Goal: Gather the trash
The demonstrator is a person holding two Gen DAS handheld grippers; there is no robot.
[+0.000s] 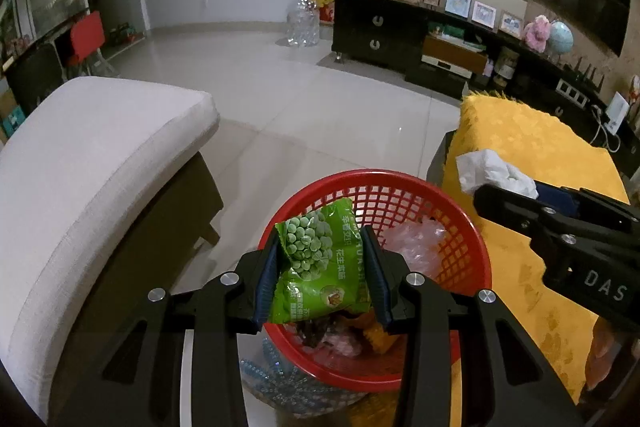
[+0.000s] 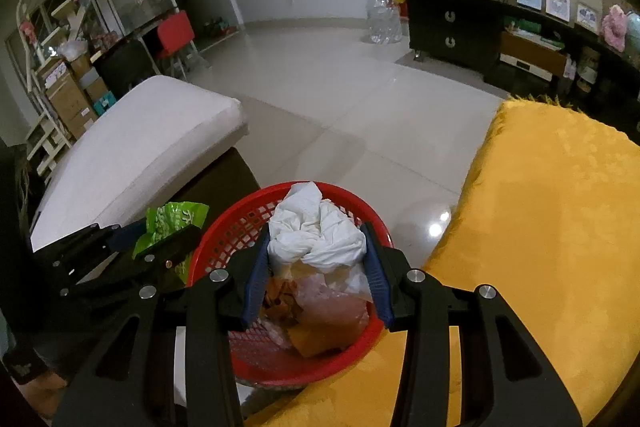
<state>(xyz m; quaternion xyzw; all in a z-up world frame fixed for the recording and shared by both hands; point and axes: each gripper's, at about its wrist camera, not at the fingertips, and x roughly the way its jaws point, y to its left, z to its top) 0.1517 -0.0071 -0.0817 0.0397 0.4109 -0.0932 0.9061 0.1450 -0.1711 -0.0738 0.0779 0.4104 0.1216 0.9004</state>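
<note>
Two tools hover over one red basket (image 1: 460, 227) beside a yellow-draped table (image 2: 560, 227), each carrying one piece of trash. The left tool (image 1: 322, 275) is clamped, part-closed, on a green snack packet (image 1: 316, 263); the right tool (image 2: 316, 267) is pinched on a crumpled white tissue (image 2: 316, 231). Both items hang above the basket's mouth, where clear plastic and orange wrappers already lie, too jumbled to count. The packet looks light, thin and slick, likely to crinkle and slide, so a grip across its flat middle suits it; the tissue looks soft and nearly weightless, best held by its bunched body.
</note>
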